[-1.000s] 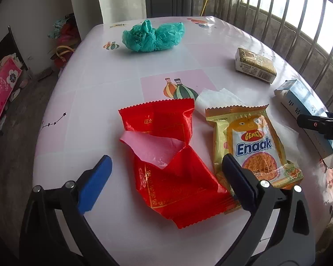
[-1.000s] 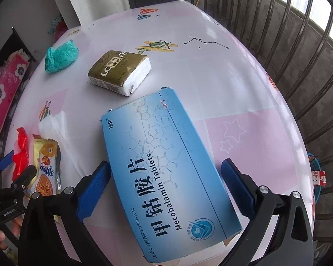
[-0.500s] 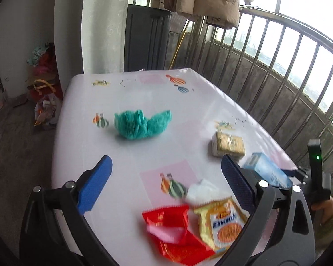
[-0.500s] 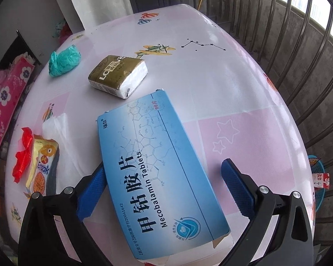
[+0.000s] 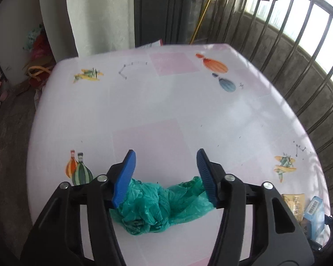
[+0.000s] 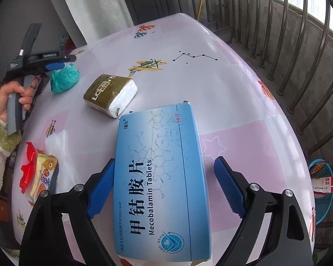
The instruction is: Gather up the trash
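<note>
A crumpled green plastic bag (image 5: 159, 204) lies on the pink and white table (image 5: 166, 102). My left gripper (image 5: 166, 153) hangs over it with the bag low between its blue pads, jaws closing, pads not pressing it. The right wrist view shows that gripper (image 6: 55, 65) just above the bag (image 6: 64, 81). My right gripper (image 6: 164, 160) straddles a blue tablet box (image 6: 162, 177). Its jaws are closing, the left pad is near the box's edge, and a gap remains at the right pad.
A gold tissue pack (image 6: 110, 94) lies beyond the box. A red wrapper (image 6: 28, 168), a yellow Enaak wrapper (image 6: 44, 177) and a white tissue (image 6: 55, 144) sit at the left edge. A metal railing (image 6: 299, 55) runs along the right, and a blue basket (image 6: 322, 188) stands below.
My left gripper has swung away from the red and yellow wrappers to the green bag and its jaws have narrowed. The right gripper stays over the blue box, jaws slightly narrower.
</note>
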Demonstrator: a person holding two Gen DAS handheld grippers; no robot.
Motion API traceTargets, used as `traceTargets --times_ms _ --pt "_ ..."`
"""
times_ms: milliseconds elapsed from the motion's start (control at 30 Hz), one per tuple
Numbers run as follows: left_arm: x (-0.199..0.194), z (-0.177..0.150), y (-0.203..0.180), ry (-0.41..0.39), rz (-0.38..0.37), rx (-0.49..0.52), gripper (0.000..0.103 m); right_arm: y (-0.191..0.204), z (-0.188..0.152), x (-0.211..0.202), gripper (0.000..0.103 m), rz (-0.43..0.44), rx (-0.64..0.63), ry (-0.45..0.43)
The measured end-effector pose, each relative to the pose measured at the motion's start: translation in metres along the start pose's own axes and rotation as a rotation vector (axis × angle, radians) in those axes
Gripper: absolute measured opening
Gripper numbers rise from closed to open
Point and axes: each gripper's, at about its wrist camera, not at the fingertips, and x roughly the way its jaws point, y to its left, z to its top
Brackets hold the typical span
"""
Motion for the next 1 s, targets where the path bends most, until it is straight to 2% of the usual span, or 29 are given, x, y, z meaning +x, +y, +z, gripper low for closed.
traceTargets --times_ms 67,200,367,667,833,1000 --pt "0.001 -0.011 -0.003 0.002 0.011 0.012 0.047 -0.001 0.003 0.002 0.085 0.003 -0.004 -0.002" --pt "-0.017 -0.036 -0.012 0.064 -0.059 0.039 0.046 -0.001 0.002 0.002 0.084 0.000 -0.010 -0.003" --pt "-0.059 -0.098 -0.014 0.104 -0.114 0.058 0.044 0.001 0.006 0.005 0.083 -0.003 -0.017 0.004" --pt "-0.118 -0.201 -0.013 0.104 -0.266 -0.075 0.044 0.007 -0.005 -0.001 0.077 -0.016 0.015 0.025" --pt "-0.133 -0.226 -0.015 0.080 -0.375 -0.145 0.045 0.012 -0.020 -0.009 0.077 -0.025 0.013 0.036" --pt "-0.150 -0.226 -0.006 -0.002 -0.370 -0.224 0.048 0.012 -0.025 -0.012 0.077 -0.035 0.033 0.049"
